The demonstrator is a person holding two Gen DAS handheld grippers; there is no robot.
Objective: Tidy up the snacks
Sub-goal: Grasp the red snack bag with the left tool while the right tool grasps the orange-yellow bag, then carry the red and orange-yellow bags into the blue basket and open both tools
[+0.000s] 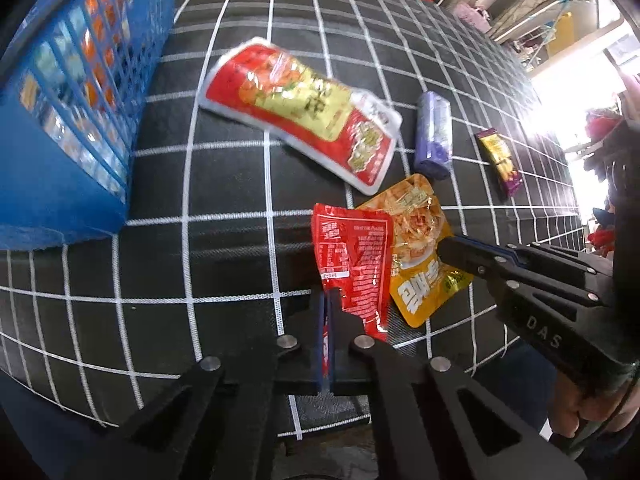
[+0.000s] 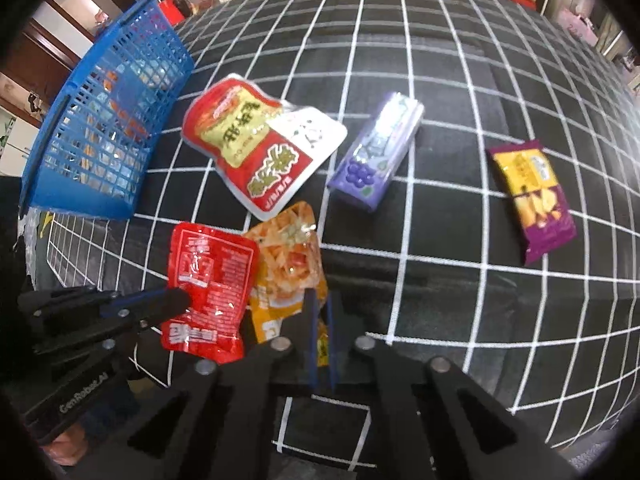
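While glossy and crinkled, red foil pouch [image 1: 352, 264] in left jaws; yellow pouch [image 2: 288, 276] in right jaws; both pinched shut.

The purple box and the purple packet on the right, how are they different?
The purple box is a blocky carton showing grapes; the purple packet is a flat, crinkly pouch with a yellow panel and yellow snack pieces. The purple box lies nearer the big red-and-white pouch; the purple packet lies off alone at the right. Both rest on the checked cloth, outside the blue basket.

Black claw [image 1: 327, 320] bodies with blue-edged fingers [image 1: 320, 344], silver screws, white "DAS" and "GenRobot.AI" lettering.
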